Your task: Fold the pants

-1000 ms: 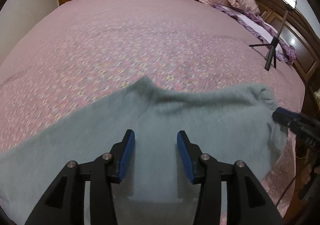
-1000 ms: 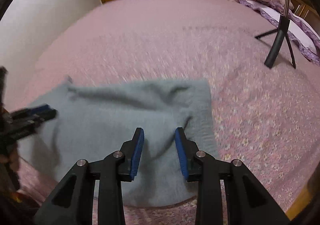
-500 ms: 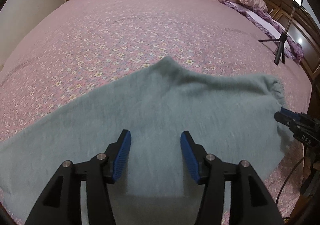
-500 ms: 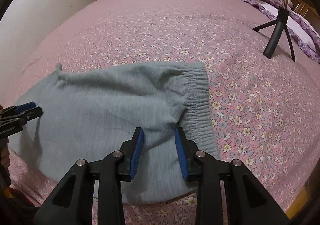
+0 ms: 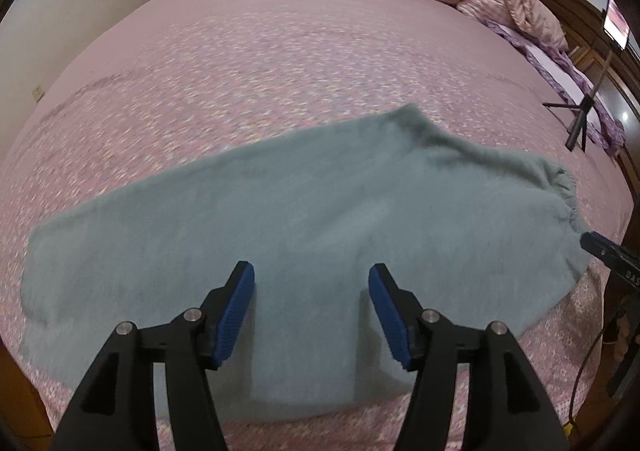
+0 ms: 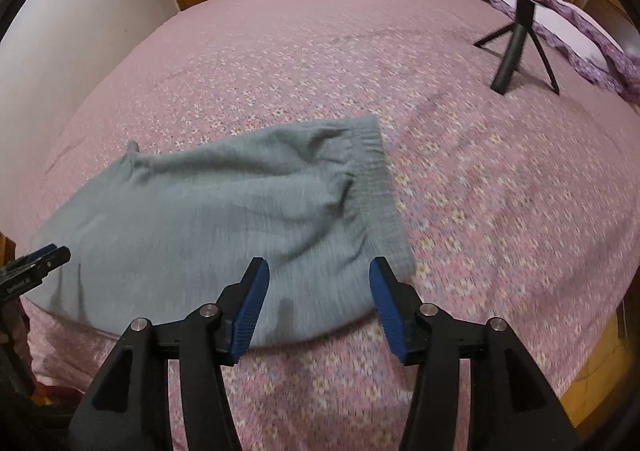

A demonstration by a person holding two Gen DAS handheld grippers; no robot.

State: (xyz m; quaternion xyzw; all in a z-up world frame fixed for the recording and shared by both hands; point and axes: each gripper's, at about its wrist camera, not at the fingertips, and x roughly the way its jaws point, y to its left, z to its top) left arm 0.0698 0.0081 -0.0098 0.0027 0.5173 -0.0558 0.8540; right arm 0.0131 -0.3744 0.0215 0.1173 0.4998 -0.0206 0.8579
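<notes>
Pink floral bedspread [image 5: 280,63], grey pants [image 5: 320,211] flat beneath left gripper [image 5: 311,311] and right gripper [image 6: 318,305] — jaws opening, empty.

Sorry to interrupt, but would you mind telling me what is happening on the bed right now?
A person is folding grey-green pants on a bed with a pink floral bedspread, using two handheld grippers. The pants lie near the bed's front edge, apparently folded lengthwise, with the elastic waistband toward the tripod. The left gripper and right gripper are both opening above the fabric, gripping nothing.
</notes>
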